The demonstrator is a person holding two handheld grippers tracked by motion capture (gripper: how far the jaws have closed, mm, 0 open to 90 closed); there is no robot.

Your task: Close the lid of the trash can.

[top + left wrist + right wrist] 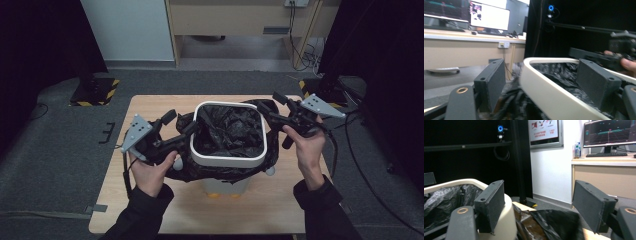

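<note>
I have the white bin [228, 159] standing between my two grippers near the middle of the wooden table [150, 205], with the black bag [227, 131] lining it and its edge folded down outside the rim. My left gripper [186, 131] stands with its jaws apart and straddling the bin's rim: in the left gripper view the rim [544, 87] runs up between the pads, one pad outside over the hanging plastic and the other inside over the crumpled liner, and neither pad presses on anything that I can see. My right gripper [270, 114] is at the opposite corner, jaws also wide apart; in the right gripper view the bin's rounded corner [504, 220] sits just behind the inner pad, and the loose fold of bag [549, 223] lies low between the two pads, untouched. I judge the step in hand to be settling the bag's overhang around the rim. To do it well I would bring the right jaws lower so that the fold sits fully between the pads before closing, taking plastic only and not the hard rim. On the left I would take the film outside the rim rather than clamp the rim itself. Pulling both sides down evenly should keep the light bin from tipping or sliding, and slow tension should spare the thin film from tearing.
</note>
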